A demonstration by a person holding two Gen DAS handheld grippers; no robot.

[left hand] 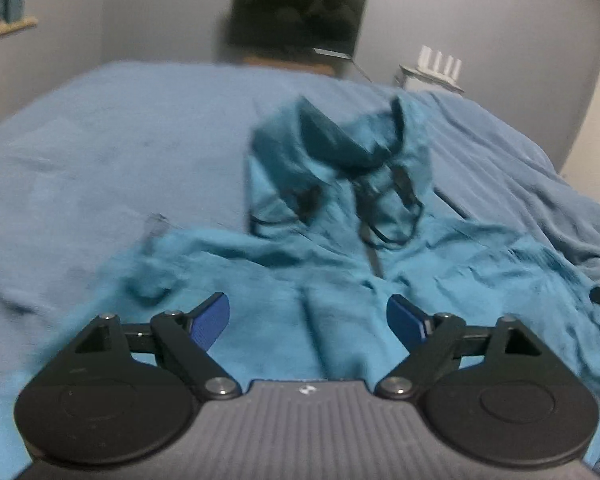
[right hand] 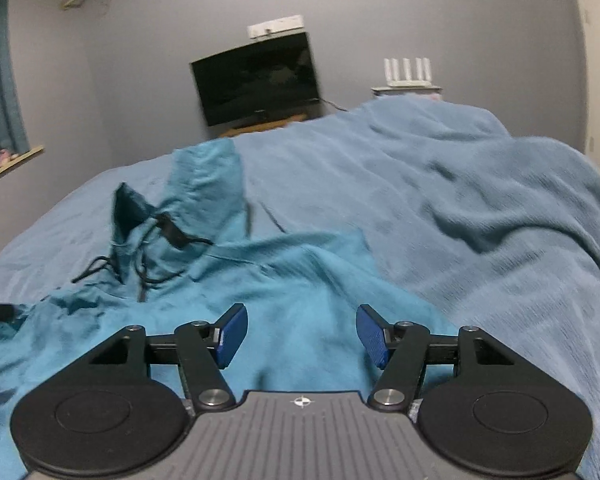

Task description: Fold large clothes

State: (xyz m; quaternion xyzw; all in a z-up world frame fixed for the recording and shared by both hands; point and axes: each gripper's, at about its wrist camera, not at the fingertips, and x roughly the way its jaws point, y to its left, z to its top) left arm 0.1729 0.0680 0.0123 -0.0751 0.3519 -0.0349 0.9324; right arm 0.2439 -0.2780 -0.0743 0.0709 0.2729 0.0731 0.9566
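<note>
my left fingers (left hand: 210, 322) stand wide apart with nothing between them, just the teal cloth lying below the gap. my right fingers (right hand: 232, 334) are parted too, a little narrower, and they also hold nothing; no cloth is pinched in either pair.

the hoodie (left hand: 340, 240) lies on the bed (left hand: 120, 120), spread over the blue bedcover but far from flat. its hood (left hand: 332, 136) sits at the far end, partly standing up and creased, and the black drawstrings (left hand: 396, 220) trail loose over the chest. the body of it bunches in ridges right under both my grippers, and on my left side a sleeve or edge is rumpled into a heap. from the right view, the hoodie (right hand: 300, 288) ends against a raised swell of bedcover (right hand: 480, 208), with the hood's edge poking up beyond it.

as i judge it, the folding has hardly begun. i see no clean fold line, no sleeve laid across the back, no halved body. what seems done is only that the hoodie is laid out lengthways in front of me. left to do: smooth it, bring the sleeves in, tuck the hood, then fold the body over. i cannot tell where the right sleeve lies; the wrinkles hide it.
</note>
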